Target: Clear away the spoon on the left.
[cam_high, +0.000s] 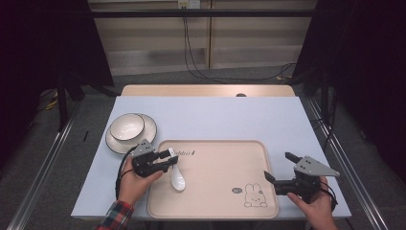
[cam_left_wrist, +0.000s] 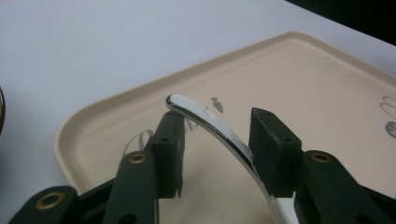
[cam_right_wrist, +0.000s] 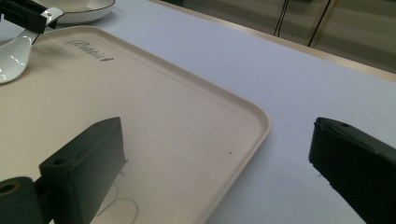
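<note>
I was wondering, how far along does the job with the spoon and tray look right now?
Done: the spoon lies on the tray. In hand: the left tool straddles its handle, jaws apart, not clamped. Left: the bowl sits on its plate off the tray; the right tool waits open, holding nothing.

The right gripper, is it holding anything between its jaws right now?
No, the right gripper has its jaws spread wide apart over the corner of the tray, with nothing between them.
</note>
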